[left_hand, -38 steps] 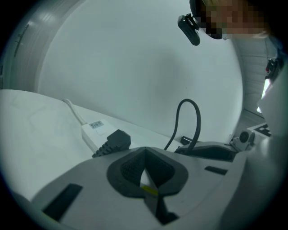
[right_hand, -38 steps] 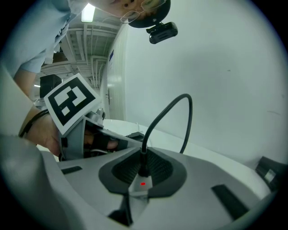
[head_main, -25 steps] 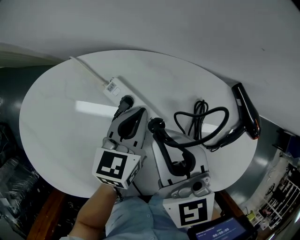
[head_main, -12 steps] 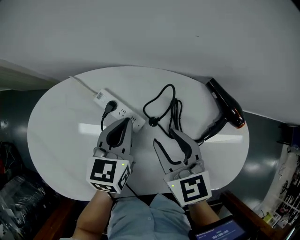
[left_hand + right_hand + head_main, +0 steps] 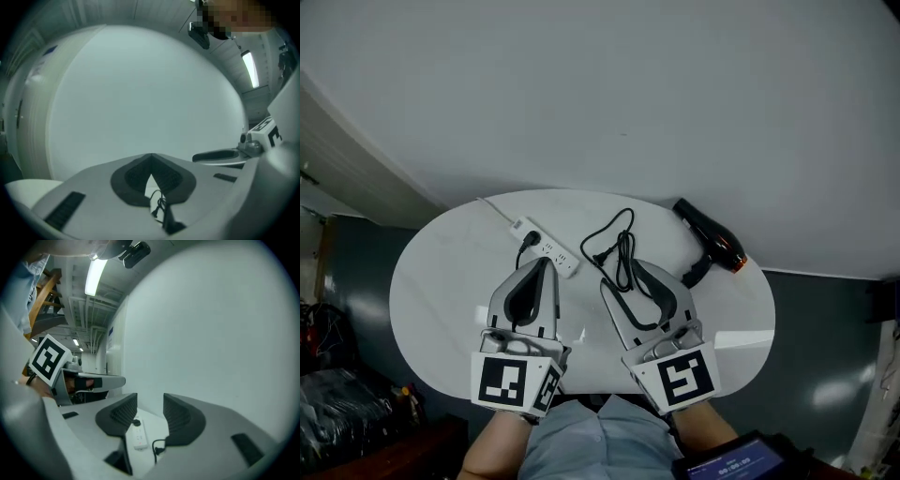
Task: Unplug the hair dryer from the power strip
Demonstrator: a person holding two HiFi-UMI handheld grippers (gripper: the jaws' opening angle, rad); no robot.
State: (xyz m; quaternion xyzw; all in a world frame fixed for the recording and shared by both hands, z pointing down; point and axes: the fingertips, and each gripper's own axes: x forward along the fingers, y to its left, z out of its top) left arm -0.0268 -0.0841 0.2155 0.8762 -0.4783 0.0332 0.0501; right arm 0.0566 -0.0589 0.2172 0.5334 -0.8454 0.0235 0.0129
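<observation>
White, oval table (image 5: pixel 431 281): bears every item listed. All places are given from the power strip.

- Power strip (image 5: pixel 548 249): white, oblong, lying flat on the far half of the table. A white lead (image 5: pixel 495 210) runs from its far-left end toward the table's edge. The right gripper view shows the power strip (image 5: pixel 139 437) low down, in the gap between that gripper's jaws.
- Seated plug (image 5: pixel 528 238): black, pushed into a socket at the far-left end of the power strip. Which appliance it belongs to cannot be told.
- Hair dryer (image 5: pixel 710 246): black with an orange-red band at one end. It lies on its side well to the right of the power strip.
- Cord (image 5: pixel 622 246): black, in loose loops between the power strip and the hair dryer.
- Free plug (image 5: pixel 598 260): black, at the cord's end. It lies on the table just right of the power strip, in no socket.
- Left gripper (image 5: pixel 542 265): on the near side of the power strip, pointing toward it. Its jaws meet tip to tip with nothing between them. The left gripper view (image 5: pixel 151 161) shows the same.
- Right gripper (image 5: pixel 630 281): to the right of the power strip, level with the left gripper. Its tips overlap the cord's loops in the head view. Its jaws stand wide apart and hold nothing.
</observation>
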